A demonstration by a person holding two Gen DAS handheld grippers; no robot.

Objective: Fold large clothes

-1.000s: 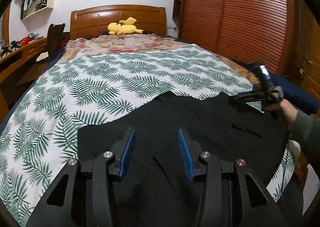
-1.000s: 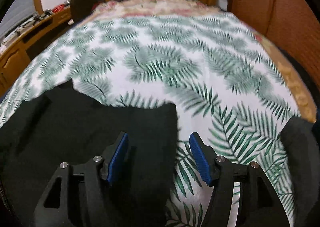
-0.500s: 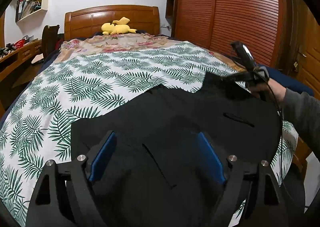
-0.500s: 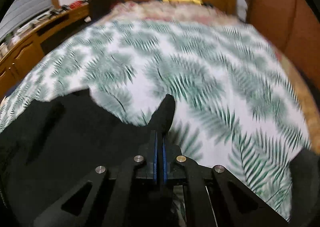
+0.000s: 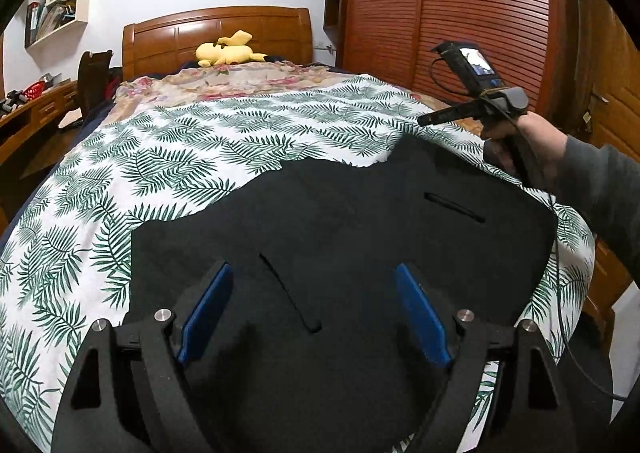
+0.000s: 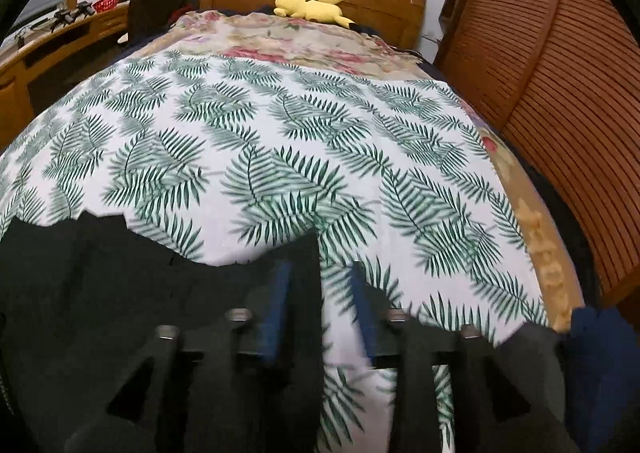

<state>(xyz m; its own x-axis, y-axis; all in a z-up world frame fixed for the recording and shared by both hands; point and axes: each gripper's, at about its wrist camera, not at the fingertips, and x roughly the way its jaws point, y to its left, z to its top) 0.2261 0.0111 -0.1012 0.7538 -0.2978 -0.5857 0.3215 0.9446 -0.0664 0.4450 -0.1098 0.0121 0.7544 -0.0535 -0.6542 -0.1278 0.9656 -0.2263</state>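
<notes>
**Black garment flat on bed, both grippers parted**

Black garment (image 5: 340,221) lies spread on the near end of the bed, on top of the palm-leaf bedspread (image 5: 192,157). Its far edge is jagged against the leaf print; two slit-like openings show on the upper surface, one close to the left gripper, one further right.

Left gripper (image 5: 312,301): jaws spread wide, blue pads (image 5: 206,307) well apart, nothing between them. It sits over the near part of the garment; whether it touches the fabric cannot be told.

Right gripper (image 6: 320,293): jaws parted with a moderate gap, motion-blurred. The garment's far-right corner (image 6: 300,253) lies at the left blue pad; the leaf print shows through the gap between the pads. Contact with the corner cannot be confirmed because of the blur. In the left wrist view the right gripper (image 5: 424,119) is seen from the side, held by the right hand (image 5: 516,145), its tip above the garment's far-right corner.

Background: wooden headboard (image 5: 216,33), yellow plush toy (image 5: 228,53) at the head of the bed, floral blanket (image 6: 288,41) beyond the bedspread, slatted wooden wardrobe (image 5: 440,13) on the right.
</notes>
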